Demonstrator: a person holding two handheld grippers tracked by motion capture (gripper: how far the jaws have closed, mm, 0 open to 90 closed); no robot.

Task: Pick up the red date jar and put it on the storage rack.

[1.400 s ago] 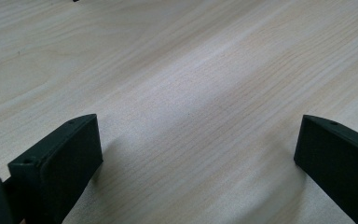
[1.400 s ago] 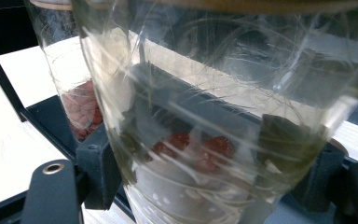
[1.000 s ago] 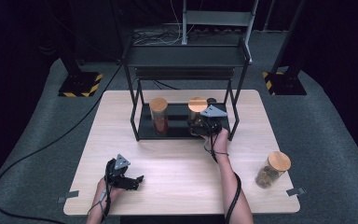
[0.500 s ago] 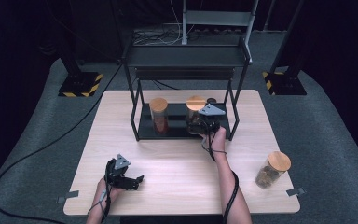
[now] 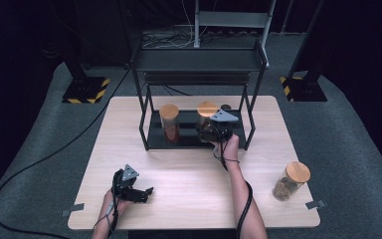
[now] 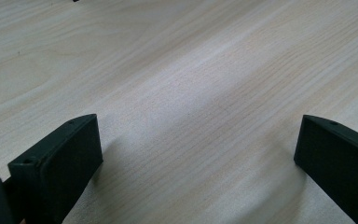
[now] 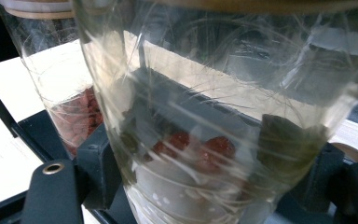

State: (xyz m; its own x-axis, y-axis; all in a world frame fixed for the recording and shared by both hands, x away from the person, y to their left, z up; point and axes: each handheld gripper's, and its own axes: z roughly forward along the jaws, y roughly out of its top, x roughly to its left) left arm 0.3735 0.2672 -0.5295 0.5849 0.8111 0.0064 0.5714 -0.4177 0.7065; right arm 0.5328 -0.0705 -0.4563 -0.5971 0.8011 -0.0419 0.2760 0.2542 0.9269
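Glass jar (image 7: 214,140), cork-lidded, clasped between right gripper (image 5: 214,130) jaws on rack shelf (image 5: 189,137), seemingly for placing or removal; left gripper (image 5: 132,186) rested spread wide, unladen, on tabletop (image 5: 189,179)

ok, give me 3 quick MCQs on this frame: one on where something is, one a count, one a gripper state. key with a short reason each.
1. Where does the jar with the red contents stand?
A. on the rack's lower shelf
B. at the table's near right corner
C. on the rack's top shelf

2. How many cork-lidded jars are in the high view?
A. one
B. two
C. three

3. What is the left gripper doing?
A. clamped on a jar
B. open over bare tabletop
C. holding a lid

Key:
1 A: the jar with the red contents sits on the rack's lower shelf, left of the jar at the right gripper.
2 C: two jars on the shelf, including that second jar, and a third jar near the table's right edge.
3 B: the left gripper has its jaws wide apart with only the table between them.
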